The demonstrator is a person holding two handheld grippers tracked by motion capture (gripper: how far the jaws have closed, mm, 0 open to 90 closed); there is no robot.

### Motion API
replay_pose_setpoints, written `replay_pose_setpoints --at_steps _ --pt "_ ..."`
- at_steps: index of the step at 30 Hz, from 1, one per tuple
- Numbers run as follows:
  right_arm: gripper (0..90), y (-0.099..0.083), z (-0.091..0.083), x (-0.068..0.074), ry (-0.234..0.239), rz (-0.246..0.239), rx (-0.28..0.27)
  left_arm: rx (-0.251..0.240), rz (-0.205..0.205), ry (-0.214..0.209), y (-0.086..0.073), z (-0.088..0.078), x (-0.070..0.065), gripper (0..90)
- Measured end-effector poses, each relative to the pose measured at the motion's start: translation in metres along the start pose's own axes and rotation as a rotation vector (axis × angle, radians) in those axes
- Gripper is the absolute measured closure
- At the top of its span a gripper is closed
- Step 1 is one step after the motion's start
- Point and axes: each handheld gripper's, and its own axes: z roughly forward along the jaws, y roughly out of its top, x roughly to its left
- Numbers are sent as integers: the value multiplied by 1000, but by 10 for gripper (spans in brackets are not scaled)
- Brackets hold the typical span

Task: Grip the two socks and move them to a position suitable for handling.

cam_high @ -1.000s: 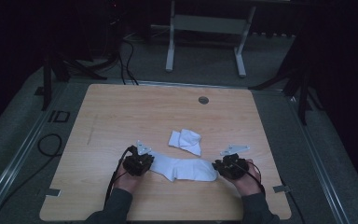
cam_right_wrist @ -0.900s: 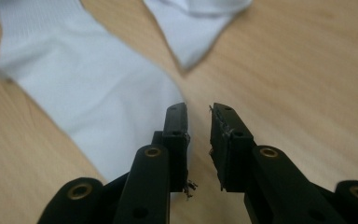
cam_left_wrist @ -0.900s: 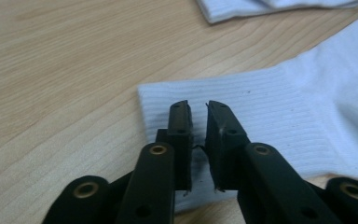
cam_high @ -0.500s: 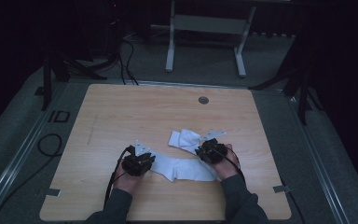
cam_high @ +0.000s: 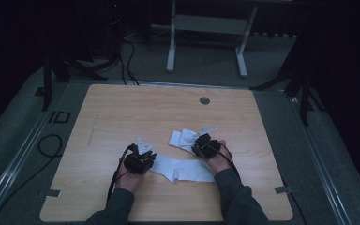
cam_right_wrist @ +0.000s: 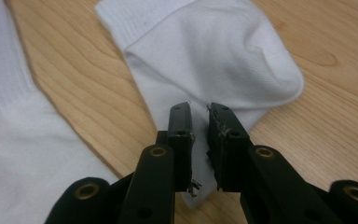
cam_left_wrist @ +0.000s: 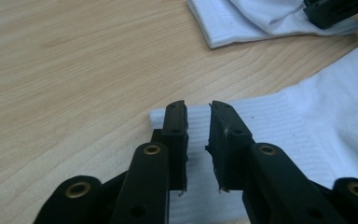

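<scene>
Two white socks lie on the wooden table [cam_high: 122,112]. The long sock [cam_high: 185,169] is flat near the front, and my left gripper [cam_high: 149,158] is at its ribbed cuff [cam_left_wrist: 261,126]. The left gripper's [cam_left_wrist: 197,108] jaws have just been opening a little; a narrow gap shows, and the cuff lies under it, unpinched. The folded sock [cam_high: 180,139] lies farther back. My right gripper [cam_high: 194,143] hovers over its near corner, jaws [cam_right_wrist: 199,112] narrowly apart above the fabric [cam_right_wrist: 214,51]. That gripper's body [cam_left_wrist: 335,9] also shows in the left gripper view.
A round grommet [cam_high: 205,100] sits in the table's far middle. Tape marks [cam_high: 283,189] are at the front corners. A metal stand [cam_high: 206,28] is on the floor beyond the table, and cables [cam_high: 47,145] run on the floor at the left.
My right gripper has moved left and away from the long sock's right end to the folded sock. The left gripper has stayed at the cuff.
</scene>
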Motion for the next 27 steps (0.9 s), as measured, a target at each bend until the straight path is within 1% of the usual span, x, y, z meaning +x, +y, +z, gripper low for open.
replay_pose_setpoints --at_steps 2,4,7,10,12,14,15,16,18,20,23,26,27 --pt "789 1 1 2 25 -16 3 1 11 3 3 2 -2 776" --pt "789 3 2 5 47 -50 -2 8 19 4 6 5 -4 779" --pt "791 5 3 9 64 -81 2 17 29 8 12 13 -6 789" --pt "791 7 4 12 76 -97 4 23 33 8 20 21 -8 811" --pt "791 7 4 14 82 -109 7 21 35 0 25 27 -10 836" --pt "791 8 5 15 89 -119 9 27 38 2 29 33 -11 870" --pt "791 8 5 16 93 -125 7 24 33 -2 32 36 -12 884" --pt "790 8 5 16 97 -126 8 29 38 -1 34 38 -12 891" --pt "790 8 5 18 99 -133 7 30 23 0 38 44 -13 893" --pt "789 8 5 19 106 -137 7 39 21 6 41 49 -13 893" --pt "786 8 5 18 115 -127 6 68 24 14 42 58 -13 893" --pt "774 9 5 17 123 -123 10 69 15 11 42 60 -13 894" --pt "755 9 5 17 126 -123 12 69 16 13 42 61 -13 894"
